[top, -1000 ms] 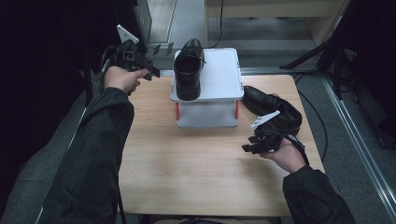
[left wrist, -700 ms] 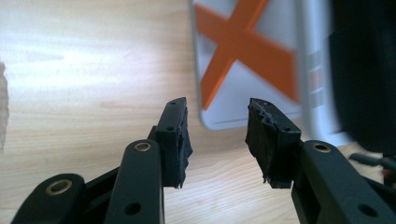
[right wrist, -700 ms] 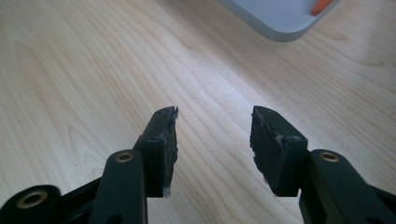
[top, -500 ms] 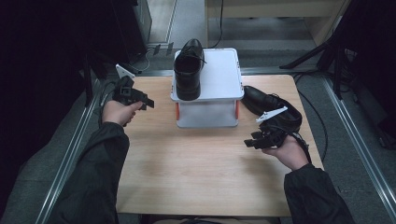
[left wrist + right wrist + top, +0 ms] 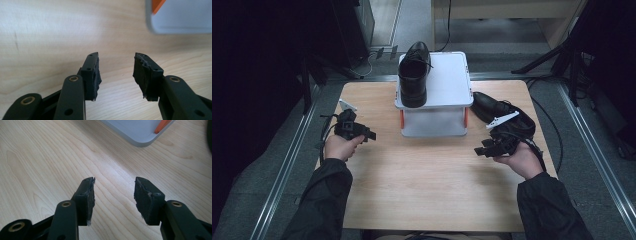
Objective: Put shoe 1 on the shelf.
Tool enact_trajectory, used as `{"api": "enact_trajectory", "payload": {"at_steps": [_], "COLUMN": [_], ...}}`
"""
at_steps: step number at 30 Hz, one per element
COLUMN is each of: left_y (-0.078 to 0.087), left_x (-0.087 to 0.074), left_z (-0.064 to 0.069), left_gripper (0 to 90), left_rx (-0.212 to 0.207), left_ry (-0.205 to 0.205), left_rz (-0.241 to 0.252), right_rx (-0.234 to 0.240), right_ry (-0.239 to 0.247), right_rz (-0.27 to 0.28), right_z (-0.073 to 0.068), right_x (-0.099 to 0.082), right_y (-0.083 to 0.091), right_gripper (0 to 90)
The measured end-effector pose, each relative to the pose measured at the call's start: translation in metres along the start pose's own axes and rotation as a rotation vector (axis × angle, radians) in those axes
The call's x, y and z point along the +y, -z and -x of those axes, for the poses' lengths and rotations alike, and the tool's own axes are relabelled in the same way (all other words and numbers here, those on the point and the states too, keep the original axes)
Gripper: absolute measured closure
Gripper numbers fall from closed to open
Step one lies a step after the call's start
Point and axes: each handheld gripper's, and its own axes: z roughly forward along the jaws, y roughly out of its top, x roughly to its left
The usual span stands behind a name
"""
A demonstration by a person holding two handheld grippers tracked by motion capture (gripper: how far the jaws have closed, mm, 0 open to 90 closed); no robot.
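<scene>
A black leather shoe (image 5: 414, 72) stands on the lid of a pale grey storage box (image 5: 447, 82) at the back middle of the wooden table (image 5: 427, 185). Its mate (image 5: 504, 112) lies on the table right of the box, just behind my right gripper (image 5: 479, 150). That gripper (image 5: 115, 195) is open over bare wood, empty. My left gripper (image 5: 368, 134) hovers low over the table left of the box. Its jaws (image 5: 116, 72) have just been opening and nothing is between them.
The box corner (image 5: 180, 17) with an orange latch (image 5: 158, 4) sits ahead and right of the left gripper. Metal floor rails (image 5: 287, 165) run along both sides of the table. Dark stands and cables crowd the floor behind.
The left hand came down and toward the person, from beside the shoe on the box to low over the table's left side. The right hand stayed put.
</scene>
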Motion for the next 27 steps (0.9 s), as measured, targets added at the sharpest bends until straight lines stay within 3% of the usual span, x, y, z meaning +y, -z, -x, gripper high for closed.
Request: {"api": "enact_trajectory", "payload": {"at_steps": [5,9,14,16,19,20,27], "left_y": [-0.012,-0.009,-0.006,-0.005,-0.005,-0.006,-0.006], "left_x": [-0.013,-0.020,-0.021,-0.022,-0.022,-0.022,-0.023], "left_z": [-0.016,-0.022,-0.024,-0.025,-0.025,-0.024,-0.019], "left_gripper": [54.1,51.8,48.7,46.6,46.3,46.3,46.4], "left_rx": [0.001,-0.008,-0.025,-0.055,-0.049,-0.054,-0.057], "left_ry": [0.012,-0.007,-0.013,-0.009,-0.022,-0.023,-0.055], "left_rz": [-0.028,-0.006,0.009,0.023,0.024,0.022,0.015], "right_rx": [-0.002,-0.022,-0.027,-0.052,-0.060,-0.078,-0.129], "right_ry": [-0.012,-0.022,-0.039,-0.048,-0.046,-0.046,-0.086], "right_rz": [0.012,0.021,0.034,0.039,0.041,0.036,0.004], "right_z": [0.005,0.013,0.023,0.031,0.035,0.042,0.076], "right_x": [0.001,0.005,0.007,0.013,0.017,0.022,0.024], "right_y": [0.007,0.020,0.033,0.047,0.055,0.064,0.078], "right_gripper": [52.0,52.4,53.4,54.8,55.5,56.3,58.9]}}
